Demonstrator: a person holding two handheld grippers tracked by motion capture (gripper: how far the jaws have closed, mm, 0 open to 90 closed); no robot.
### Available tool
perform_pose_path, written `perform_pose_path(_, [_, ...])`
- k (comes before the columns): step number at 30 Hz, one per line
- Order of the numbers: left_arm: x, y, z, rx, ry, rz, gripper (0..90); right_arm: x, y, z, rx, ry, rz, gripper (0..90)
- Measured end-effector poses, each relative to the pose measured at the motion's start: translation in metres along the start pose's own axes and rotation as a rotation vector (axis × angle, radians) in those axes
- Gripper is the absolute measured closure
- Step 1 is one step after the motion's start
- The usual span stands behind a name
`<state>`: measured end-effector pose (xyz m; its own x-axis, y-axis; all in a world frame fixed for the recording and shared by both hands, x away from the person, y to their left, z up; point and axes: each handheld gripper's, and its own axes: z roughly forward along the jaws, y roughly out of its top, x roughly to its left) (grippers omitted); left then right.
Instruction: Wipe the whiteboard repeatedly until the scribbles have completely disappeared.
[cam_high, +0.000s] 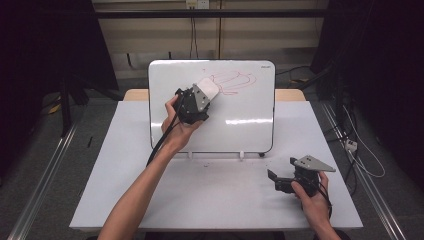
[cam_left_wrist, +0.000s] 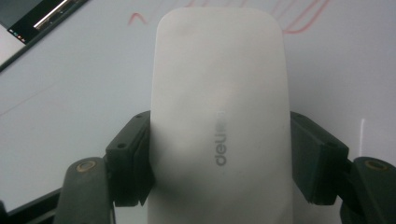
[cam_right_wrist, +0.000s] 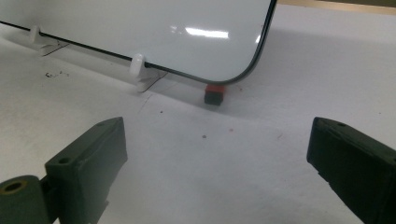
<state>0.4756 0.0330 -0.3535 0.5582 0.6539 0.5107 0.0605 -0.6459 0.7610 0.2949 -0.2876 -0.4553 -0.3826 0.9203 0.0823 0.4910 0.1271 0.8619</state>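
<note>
- The left gripper (cam_high: 204, 92) is raised against the upper part of the whiteboard (cam_high: 250, 130), which stands tilted on the desk (cam_high: 215, 200). Its fingers (cam_left_wrist: 133, 161) are clamped on the two long sides of a white eraser (cam_left_wrist: 219, 107), so the broad face is free to lie toward the board.
- In the high view the eraser (cam_high: 208, 88) sits at the left edge of the red scribble (cam_high: 235, 81) near the top of the board. The placement suggests that wiping of the marks is the work in hand; most of the scribble remains, so the job is judged far from done.
- In the left gripper view the eraser's front end reaches up to the red lines (cam_left_wrist: 299, 18). Whether its face actually presses on the board cannot be told.
- The grip is taken near the rear half of the eraser, leaving the forward part clear of the fingers, presumably so they do not scrape the surface.
- The right gripper (cam_high: 280, 181) rests low on the desk, well apart from the board's lower right corner. Its fingers (cam_right_wrist: 88, 163) stand wide apart and hold nothing; it appears parked out of the way.
- Ahead of the right gripper, a small red and black block (cam_right_wrist: 215, 94) lies just under the board's lower corner, beside the white support clips (cam_right_wrist: 137, 65).
</note>
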Motion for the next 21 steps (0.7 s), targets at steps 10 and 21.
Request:
perform_pose_path(10, [-0.006, -0.003, -0.001, -0.011, -0.018, 0.020, 31.0, 0.000, 0.000, -0.001, -0.001, -0.001, -0.002, 5.2])
perform_pose_path(21, [0.020, 0.009, 0.002, 0.003, -0.009, -0.003, 31.0, -0.001, -0.001, -0.002, -0.003, -0.001, -0.001, 5.2])
